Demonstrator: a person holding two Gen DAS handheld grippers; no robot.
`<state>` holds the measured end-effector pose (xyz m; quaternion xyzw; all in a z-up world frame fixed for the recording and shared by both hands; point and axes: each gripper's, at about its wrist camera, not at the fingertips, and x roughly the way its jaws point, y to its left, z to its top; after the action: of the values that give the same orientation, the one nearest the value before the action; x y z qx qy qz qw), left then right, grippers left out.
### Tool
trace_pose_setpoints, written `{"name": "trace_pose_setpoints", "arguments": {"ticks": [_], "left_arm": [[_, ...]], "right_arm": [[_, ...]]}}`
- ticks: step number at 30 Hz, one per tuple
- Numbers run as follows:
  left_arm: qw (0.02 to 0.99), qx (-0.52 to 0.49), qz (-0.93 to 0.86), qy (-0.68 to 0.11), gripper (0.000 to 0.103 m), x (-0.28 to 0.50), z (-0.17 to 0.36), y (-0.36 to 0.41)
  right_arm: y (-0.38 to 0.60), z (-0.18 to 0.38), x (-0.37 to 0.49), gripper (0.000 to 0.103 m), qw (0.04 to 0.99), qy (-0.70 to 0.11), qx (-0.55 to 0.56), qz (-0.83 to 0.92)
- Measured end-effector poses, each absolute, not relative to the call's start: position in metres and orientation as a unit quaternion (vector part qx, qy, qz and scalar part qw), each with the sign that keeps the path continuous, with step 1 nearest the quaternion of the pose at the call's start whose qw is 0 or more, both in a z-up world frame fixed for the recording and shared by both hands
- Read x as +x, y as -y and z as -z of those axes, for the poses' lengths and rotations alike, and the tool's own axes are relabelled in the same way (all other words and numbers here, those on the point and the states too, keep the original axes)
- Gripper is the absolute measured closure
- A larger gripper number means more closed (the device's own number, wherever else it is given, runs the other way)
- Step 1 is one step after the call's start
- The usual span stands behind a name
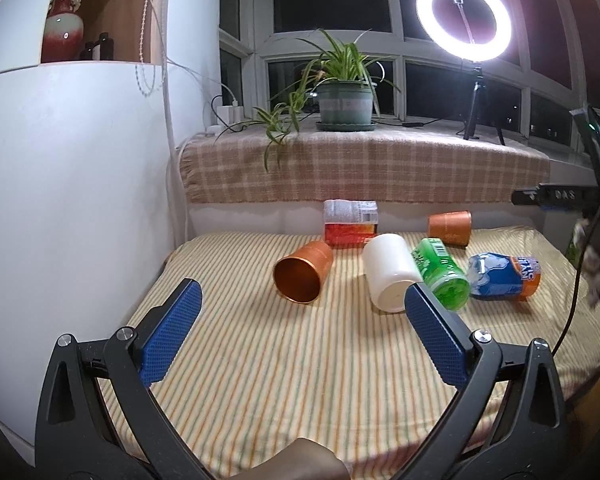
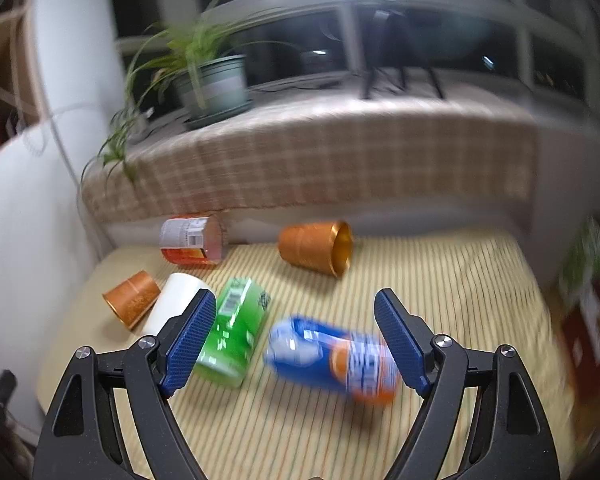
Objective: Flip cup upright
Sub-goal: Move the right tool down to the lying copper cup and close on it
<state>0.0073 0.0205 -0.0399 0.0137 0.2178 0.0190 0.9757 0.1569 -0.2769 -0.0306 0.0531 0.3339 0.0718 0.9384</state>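
Several cups lie on their sides on the striped cloth. A copper cup (image 1: 302, 272) lies at the left with its mouth toward me; it shows in the right wrist view (image 2: 132, 298) too. A white cup (image 1: 392, 276) (image 2: 172, 300) lies beside a green cup (image 1: 444, 274) (image 2: 236, 330) and a blue-orange cup (image 1: 504, 274) (image 2: 336, 354). A second copper cup (image 1: 450, 227) (image 2: 316, 247) and a red-and-white labelled cup (image 1: 351, 222) (image 2: 192, 240) lie at the back. My left gripper (image 1: 302, 300) is open and empty, short of the cups. My right gripper (image 2: 296, 312) is open and empty, over the green and blue cups.
A checked cloth covers the window ledge (image 1: 364, 168) behind, with a potted plant (image 1: 344, 100) and a ring light on a tripod (image 1: 464, 24). A white cabinet wall (image 1: 72, 168) bounds the left side. The right gripper's body (image 1: 596, 152) shows at the right edge.
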Motion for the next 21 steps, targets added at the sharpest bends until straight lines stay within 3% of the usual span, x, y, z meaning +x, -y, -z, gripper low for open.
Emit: {"name": "trace_pose_setpoints", "arguments": {"ticks": [8, 21], "left_arm": [[0.971, 0.012, -0.04, -0.234, 0.0, 0.018, 0.05, -0.039], [0.962, 0.011, -0.082, -0.26, 0.0, 0.046, 0.065, -0.055]], "right_arm": [[0.232, 0.041, 0.237, 0.022, 0.888, -0.399, -0.154, -0.167], [0.212, 0.094, 0.328, 0.023, 0.784, -0.481, -0.319, -0.229]]}}
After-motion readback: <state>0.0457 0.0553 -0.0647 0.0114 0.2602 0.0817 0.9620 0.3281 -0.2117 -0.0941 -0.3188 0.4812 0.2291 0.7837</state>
